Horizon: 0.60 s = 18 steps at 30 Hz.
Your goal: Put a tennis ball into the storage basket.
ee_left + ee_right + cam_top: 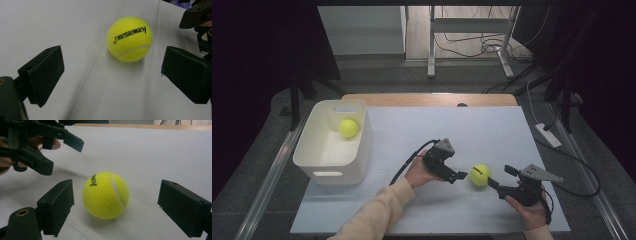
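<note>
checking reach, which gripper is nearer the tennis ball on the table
Right. The right gripper has the tennis ball between its open jaws; the left gripper sits just short, open.

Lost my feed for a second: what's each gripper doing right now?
Left gripper: open, holding nothing, tennis ball ahead of it.
Right gripper: open, jaws either side of the ball, not gripping.

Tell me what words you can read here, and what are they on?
"kawasaki" – black print on the ball on the table, upside down in the left gripper view.
"kaw" – the same print's start, the rest turned away in the right gripper view.
The ball in the bin: too small to read any print.
</note>
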Available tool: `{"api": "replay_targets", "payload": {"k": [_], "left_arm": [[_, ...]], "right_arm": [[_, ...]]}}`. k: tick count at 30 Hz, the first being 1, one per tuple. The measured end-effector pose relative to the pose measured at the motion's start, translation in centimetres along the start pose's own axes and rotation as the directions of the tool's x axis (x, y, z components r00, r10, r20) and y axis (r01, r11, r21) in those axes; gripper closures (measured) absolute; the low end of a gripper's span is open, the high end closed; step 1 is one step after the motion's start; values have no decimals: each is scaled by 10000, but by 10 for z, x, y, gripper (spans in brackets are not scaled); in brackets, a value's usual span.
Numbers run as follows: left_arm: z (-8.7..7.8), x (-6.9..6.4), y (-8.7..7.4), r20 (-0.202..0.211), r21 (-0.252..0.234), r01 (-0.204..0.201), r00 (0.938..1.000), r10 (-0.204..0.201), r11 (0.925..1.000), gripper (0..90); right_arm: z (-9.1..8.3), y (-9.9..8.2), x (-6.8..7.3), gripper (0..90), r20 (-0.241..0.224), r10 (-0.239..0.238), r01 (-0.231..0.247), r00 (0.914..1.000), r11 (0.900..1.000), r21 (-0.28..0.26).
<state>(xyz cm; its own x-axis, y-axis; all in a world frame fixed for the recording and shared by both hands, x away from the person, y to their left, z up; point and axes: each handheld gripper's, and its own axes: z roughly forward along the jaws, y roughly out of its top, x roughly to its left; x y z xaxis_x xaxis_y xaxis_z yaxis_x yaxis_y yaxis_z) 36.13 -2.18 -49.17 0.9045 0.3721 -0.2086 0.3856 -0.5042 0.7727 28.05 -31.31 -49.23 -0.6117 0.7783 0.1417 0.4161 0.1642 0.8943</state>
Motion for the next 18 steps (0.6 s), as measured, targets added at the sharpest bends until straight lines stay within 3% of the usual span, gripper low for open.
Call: {"api": "replay_targets", "payload": {"k": [18], "left_arm": [[18, -6, 5, 221, 271, -235, 9995, 229, 9994, 53]], "right_arm": [[0, -1, 0, 132, -58, 27, -26, 10000, 10000, 51]]}}
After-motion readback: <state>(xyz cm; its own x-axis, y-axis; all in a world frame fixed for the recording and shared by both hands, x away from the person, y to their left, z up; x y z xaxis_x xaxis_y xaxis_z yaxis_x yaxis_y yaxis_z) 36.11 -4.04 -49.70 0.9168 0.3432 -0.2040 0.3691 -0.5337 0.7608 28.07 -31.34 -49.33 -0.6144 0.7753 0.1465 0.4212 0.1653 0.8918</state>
